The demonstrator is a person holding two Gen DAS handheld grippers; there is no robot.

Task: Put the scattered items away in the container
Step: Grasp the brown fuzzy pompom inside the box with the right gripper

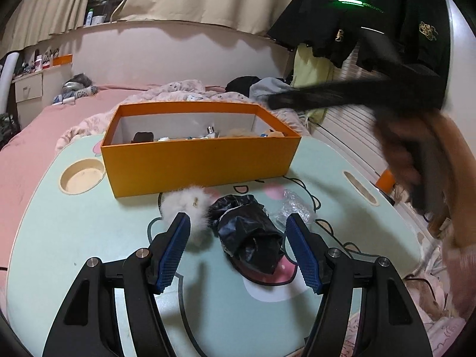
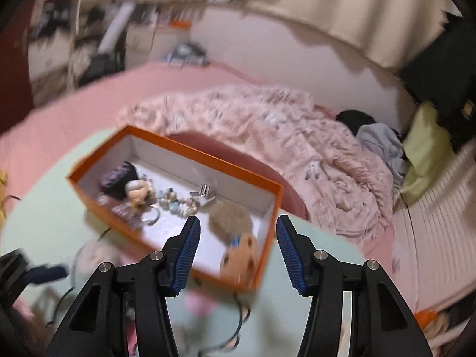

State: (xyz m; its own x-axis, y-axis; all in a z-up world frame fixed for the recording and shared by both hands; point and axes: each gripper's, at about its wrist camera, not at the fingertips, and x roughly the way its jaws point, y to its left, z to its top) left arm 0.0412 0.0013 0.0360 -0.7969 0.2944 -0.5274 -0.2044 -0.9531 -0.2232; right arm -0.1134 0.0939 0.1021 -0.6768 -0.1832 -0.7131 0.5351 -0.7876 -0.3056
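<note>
dim, warm indoor light from above. the left wrist view is sharp on the table [image 1: 89, 226], with soft shadows under the box [image 1: 196, 163] and a green glare streak [image 1: 351, 1] top right; a blurred dark shape smears its right side. the right wrist view is motion-blurred throughout. both curve strongly, with black corners.

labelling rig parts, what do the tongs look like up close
Both tongs look alike: the left tongs and right tongs have glossy black angular linkage arms with triangular cut-outs and round silver pivot pins. The fingers carry blue ribbed pads. No cables or markings show.
</note>
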